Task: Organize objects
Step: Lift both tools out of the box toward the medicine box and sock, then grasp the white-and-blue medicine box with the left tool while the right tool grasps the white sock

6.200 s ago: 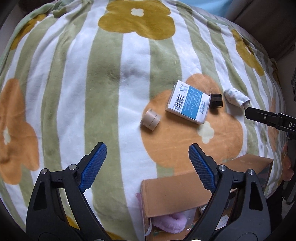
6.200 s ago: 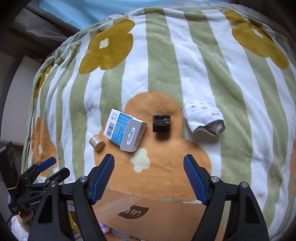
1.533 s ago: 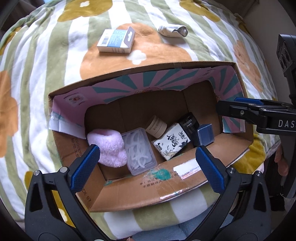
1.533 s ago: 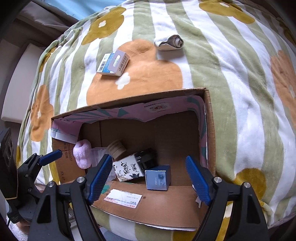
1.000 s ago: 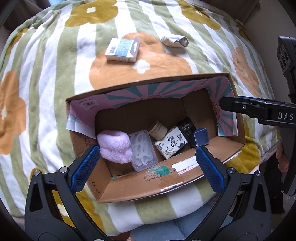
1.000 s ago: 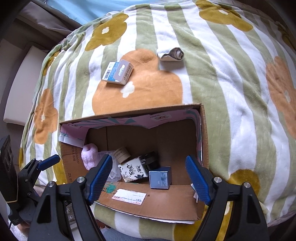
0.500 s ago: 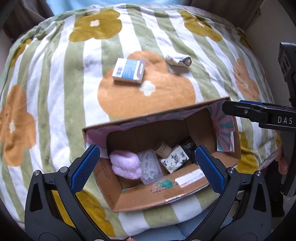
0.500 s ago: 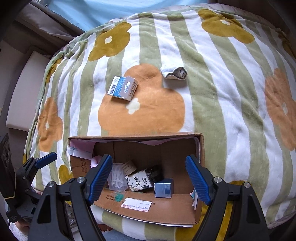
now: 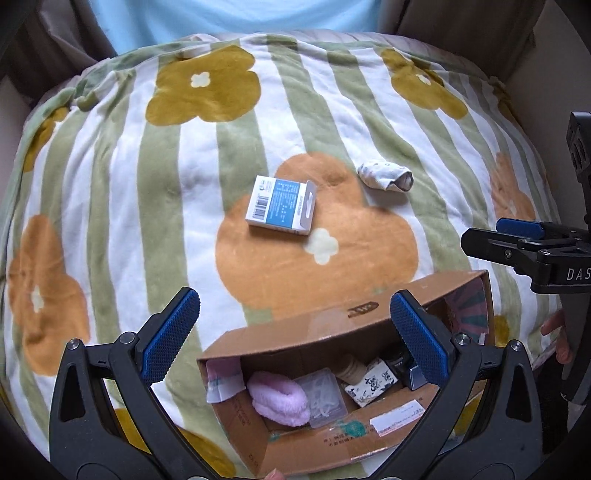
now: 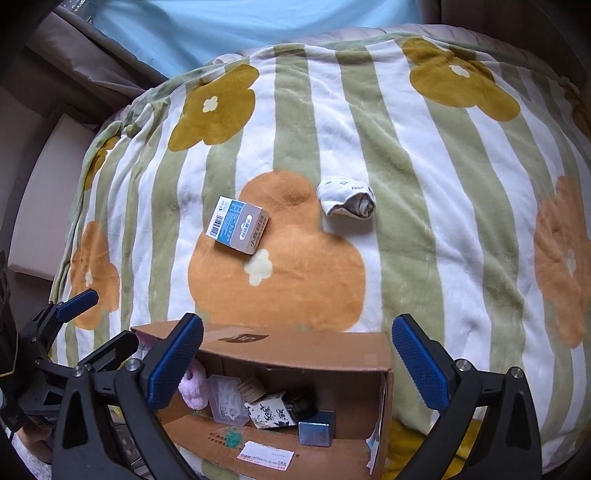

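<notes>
A blue-and-white carton (image 9: 282, 210) (image 10: 238, 225) and a rolled white sock (image 9: 384, 177) (image 10: 345, 201) lie on the flowered blanket. Nearer to me stands an open cardboard box (image 9: 332, 325) (image 10: 295, 350). It holds a pink fluffy item (image 9: 279, 398), a clear plastic case (image 10: 225, 400), a black-and-white pack (image 10: 271, 410) and a small grey-blue cube (image 10: 316, 432). My left gripper (image 9: 291, 299) hovers open over the box's far wall. My right gripper (image 10: 297, 321) hangs above the same wall, its jaws opening with nothing between them.
The striped green-and-white blanket (image 9: 110, 206) covers a rounded bed. A light-blue sheet (image 10: 240, 26) and brown upholstery (image 10: 74, 66) lie beyond it. A person's fingers (image 9: 554, 332) show at the right edge in the left wrist view.
Both grippers have drawn up and back from the box, which now sits low in each view. The carton and sock have come nearer the middle. The right jaws stand wider.
</notes>
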`<state>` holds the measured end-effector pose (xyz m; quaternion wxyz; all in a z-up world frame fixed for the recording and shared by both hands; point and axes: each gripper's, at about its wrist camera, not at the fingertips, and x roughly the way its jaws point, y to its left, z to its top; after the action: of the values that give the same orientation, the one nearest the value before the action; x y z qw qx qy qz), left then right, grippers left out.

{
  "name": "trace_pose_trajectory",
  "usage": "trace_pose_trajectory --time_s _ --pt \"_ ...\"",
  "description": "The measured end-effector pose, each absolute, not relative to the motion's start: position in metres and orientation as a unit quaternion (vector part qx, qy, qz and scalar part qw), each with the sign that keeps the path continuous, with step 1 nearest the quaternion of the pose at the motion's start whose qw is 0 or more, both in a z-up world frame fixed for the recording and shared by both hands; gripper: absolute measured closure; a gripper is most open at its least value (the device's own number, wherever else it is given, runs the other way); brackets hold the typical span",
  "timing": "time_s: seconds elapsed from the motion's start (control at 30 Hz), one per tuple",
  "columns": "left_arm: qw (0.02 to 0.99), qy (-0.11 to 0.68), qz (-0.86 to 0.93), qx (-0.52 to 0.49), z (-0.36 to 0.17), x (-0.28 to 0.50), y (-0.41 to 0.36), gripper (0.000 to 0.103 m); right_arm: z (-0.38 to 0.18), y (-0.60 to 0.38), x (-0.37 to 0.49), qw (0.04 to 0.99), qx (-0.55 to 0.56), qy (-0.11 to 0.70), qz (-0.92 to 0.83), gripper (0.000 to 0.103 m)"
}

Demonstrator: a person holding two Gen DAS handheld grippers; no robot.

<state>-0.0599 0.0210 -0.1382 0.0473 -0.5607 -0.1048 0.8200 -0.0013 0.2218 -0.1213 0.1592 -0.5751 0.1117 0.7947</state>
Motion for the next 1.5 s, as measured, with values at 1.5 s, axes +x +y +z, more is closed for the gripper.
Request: trace_pose_trajectory --time_s 1.5 --pt "0.085 -0.074 0.747 -0.655 -0.306 -0.222 0.040 0.009 -0.233 0.324 -0.130 0.230 -0.653 0.068 0.718 0.008"
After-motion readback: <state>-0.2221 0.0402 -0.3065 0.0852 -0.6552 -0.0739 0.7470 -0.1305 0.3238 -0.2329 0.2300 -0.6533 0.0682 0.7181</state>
